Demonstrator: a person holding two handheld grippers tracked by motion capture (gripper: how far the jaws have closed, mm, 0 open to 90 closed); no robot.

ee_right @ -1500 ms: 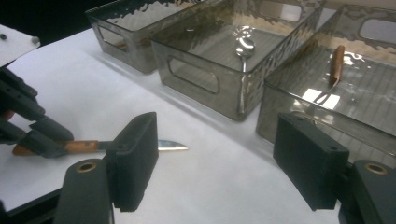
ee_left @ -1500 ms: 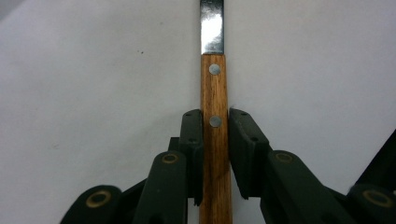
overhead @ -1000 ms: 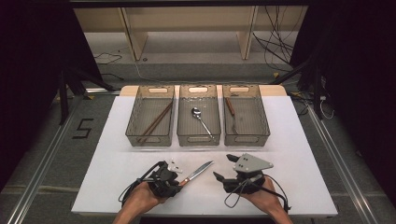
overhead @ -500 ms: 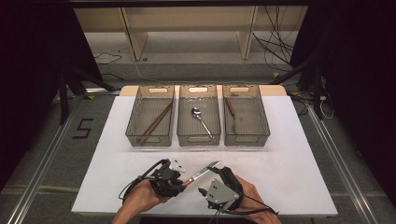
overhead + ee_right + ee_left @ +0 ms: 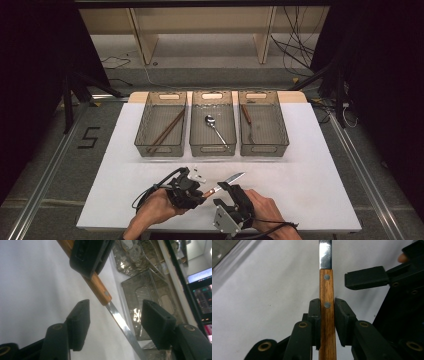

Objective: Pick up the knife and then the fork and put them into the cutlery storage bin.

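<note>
High view: I hold a table knife (image 5: pixel 225 183) by its wooden handle in the left gripper (image 5: pixel 200 192), low over the near edge of the white table (image 5: pixel 310 165), blade aimed toward the bins. The right gripper (image 5: pixel 227 189) sits just beside it, its jaws around the blade's base. Three clear bins stand in a row across the table: the left bin (image 5: pixel 161 131) holds chopsticks (image 5: pixel 166 131), the middle bin (image 5: pixel 212 130) a spoon (image 5: pixel 216 129), the right bin (image 5: pixel 262 130) a small brown-handled utensil (image 5: pixel 246 113). I judge the sorting partly done; this knife is not yet binned, and the handover between my hands is under way.

Left gripper view: the left gripper (image 5: pixel 327 308) is clenched on the knife handle (image 5: pixel 327 315), pads pressed against both wooden sides near the lower rivet. One pad of the right gripper (image 5: pixel 364 277) hangs just beside the handle, apart from it.

Right gripper view: the right gripper (image 5: pixel 113 325) has just been closing, yet its pads stand clear on either side of the blade (image 5: pixel 122 325), so it is released for now. The bins (image 5: pixel 150 297) lie beyond.

Nothing stands between the knife and the bins; what remains, I judge, is to finish the grasp, free the left hand and carry the knife across.
</note>
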